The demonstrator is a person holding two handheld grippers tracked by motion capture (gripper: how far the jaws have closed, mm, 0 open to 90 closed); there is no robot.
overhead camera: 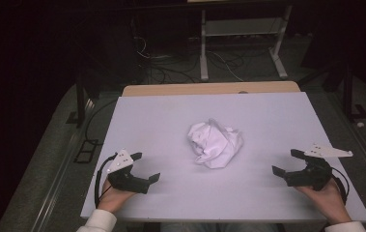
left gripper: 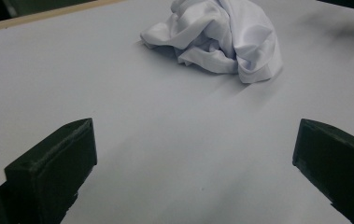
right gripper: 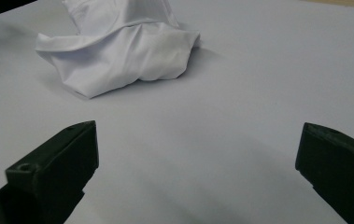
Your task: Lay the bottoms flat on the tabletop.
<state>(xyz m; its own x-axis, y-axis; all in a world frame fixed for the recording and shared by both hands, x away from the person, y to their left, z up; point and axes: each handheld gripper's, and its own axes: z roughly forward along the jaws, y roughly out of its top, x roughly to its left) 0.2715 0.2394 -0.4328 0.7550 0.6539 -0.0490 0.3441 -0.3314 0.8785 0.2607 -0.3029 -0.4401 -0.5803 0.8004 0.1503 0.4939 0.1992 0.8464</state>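
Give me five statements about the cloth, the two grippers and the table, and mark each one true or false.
1. The white cloth lies crumpled in a heap near the middle of the table. True.
2. The left gripper is clamped on a corner of the cloth. False: its jaws stand wide open with nothing between them, apart from the cloth.
3. The right gripper has its jaws open. True.
4. The cloth is spread flat and smooth. False: it is bunched up with many folds.
5. Both grippers sit near the person's edge of the table, one on each side of the cloth. True.
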